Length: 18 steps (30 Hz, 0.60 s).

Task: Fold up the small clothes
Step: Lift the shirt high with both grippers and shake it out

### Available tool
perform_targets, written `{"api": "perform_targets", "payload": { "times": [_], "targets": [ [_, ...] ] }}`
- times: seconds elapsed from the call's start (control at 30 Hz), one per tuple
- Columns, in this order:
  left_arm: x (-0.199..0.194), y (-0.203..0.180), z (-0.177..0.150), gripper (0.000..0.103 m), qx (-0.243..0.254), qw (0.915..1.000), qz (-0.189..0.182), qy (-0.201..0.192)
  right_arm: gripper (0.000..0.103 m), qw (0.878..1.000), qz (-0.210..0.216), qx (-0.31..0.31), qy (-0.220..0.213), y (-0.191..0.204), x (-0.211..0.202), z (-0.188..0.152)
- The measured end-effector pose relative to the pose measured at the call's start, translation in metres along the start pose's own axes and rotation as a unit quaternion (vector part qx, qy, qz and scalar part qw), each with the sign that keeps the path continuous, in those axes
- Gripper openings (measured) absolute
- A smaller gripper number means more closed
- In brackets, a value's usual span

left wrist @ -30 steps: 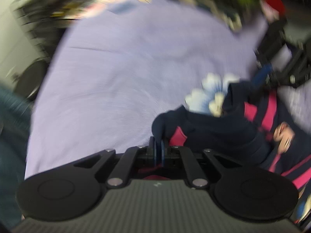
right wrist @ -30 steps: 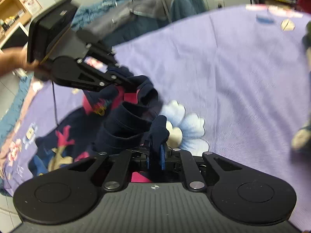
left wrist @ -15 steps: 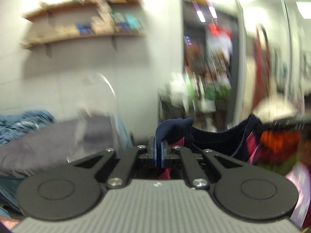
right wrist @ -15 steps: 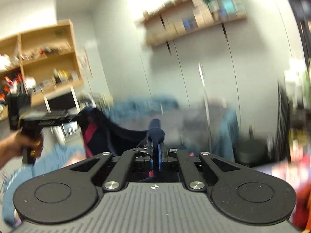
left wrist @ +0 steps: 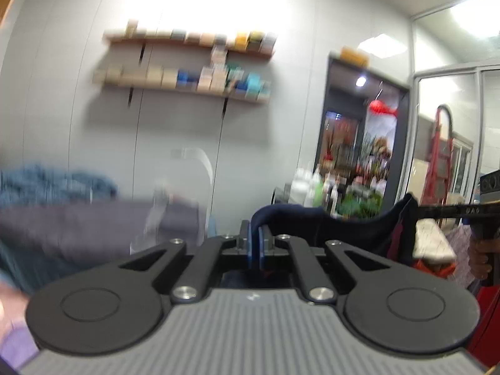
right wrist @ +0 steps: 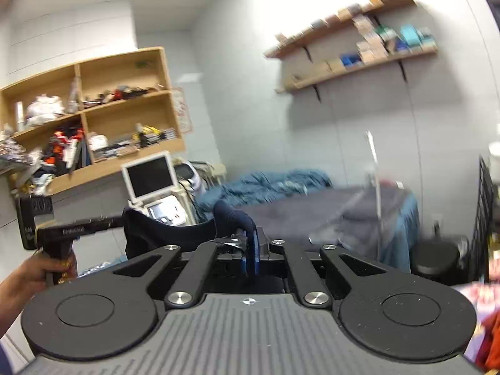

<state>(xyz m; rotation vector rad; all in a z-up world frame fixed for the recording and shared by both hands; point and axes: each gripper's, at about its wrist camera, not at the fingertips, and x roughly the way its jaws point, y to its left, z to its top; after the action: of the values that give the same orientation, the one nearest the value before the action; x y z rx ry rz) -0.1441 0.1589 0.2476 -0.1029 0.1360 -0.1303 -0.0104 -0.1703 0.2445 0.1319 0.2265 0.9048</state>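
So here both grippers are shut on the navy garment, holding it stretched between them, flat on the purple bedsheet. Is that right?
Not quite. The left gripper and right gripper are both shut on the navy garment, stretched between them, but it is held up in the air, not flat on a sheet. Both wrist views show it hanging against the walls and shelves.

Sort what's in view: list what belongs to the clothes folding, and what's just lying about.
Job:
navy garment, stretched between both grippers
left gripper
right gripper

Lying about:
wall shelves
wooden cubby shelf
small monitor
blue blanket
red ladder
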Motion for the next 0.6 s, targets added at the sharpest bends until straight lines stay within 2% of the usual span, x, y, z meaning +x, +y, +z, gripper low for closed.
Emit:
{"api": "perform_targets", "payload": {
  "times": [0.07, 0.13, 0.2, 0.23, 0.3, 0.37, 0.4, 0.43, 0.5, 0.53, 0.6],
  "targets": [
    [-0.023, -0.009, 0.033, 0.001, 0.002, 0.9979, -0.001, -0.064, 0.008, 1.000, -0.003, -0.017, -0.023, 0.010, -0.007, 0.019],
    [-0.049, -0.014, 0.063, 0.001, -0.001, 0.9939, -0.008, -0.110, 0.005, 0.998, 0.001, -0.005, -0.058, 0.005, -0.015, 0.034],
    [-0.053, -0.021, 0.085, 0.001, 0.014, 0.9943, -0.005, -0.106, 0.001, 0.995, 0.022, 0.021, -0.095, -0.002, -0.020, 0.048],
    [-0.052, -0.027, 0.089, 0.003, 0.027, 0.9947, -0.002, -0.099, 0.001, 0.995, 0.031, 0.020, -0.095, -0.002, -0.017, 0.052],
    [-0.038, -0.034, 0.080, 0.008, 0.034, 0.9976, -0.030, -0.051, 0.001, 0.997, 0.014, -0.007, -0.078, 0.006, -0.006, 0.047],
    [-0.015, -0.039, 0.044, 0.027, 0.035, 0.9990, -0.022, 0.018, 0.000, 0.999, 0.006, -0.015, -0.030, 0.003, 0.013, 0.029],
    [0.000, -0.039, 0.018, 0.048, 0.036, 0.9975, -0.010, 0.061, 0.001, 1.000, -0.010, -0.009, 0.003, -0.004, 0.025, 0.014],
    [0.014, -0.036, -0.010, 0.053, 0.027, 0.9943, 0.002, 0.103, 0.001, 0.999, -0.019, 0.007, 0.045, -0.010, 0.033, -0.007],
    [0.038, -0.022, -0.077, 0.053, -0.022, 0.9815, 0.010, 0.190, 0.004, 0.990, -0.048, 0.067, 0.116, -0.037, 0.051, -0.057],
    [0.042, -0.017, -0.111, 0.053, -0.040, 0.9738, 0.009, 0.223, 0.010, 0.982, -0.057, 0.100, 0.147, -0.050, 0.055, -0.081],
    [0.046, -0.014, -0.161, 0.053, -0.058, 0.9695, -0.004, 0.238, 0.021, 0.970, -0.076, 0.109, 0.206, -0.063, 0.060, -0.128]
  ]
}}
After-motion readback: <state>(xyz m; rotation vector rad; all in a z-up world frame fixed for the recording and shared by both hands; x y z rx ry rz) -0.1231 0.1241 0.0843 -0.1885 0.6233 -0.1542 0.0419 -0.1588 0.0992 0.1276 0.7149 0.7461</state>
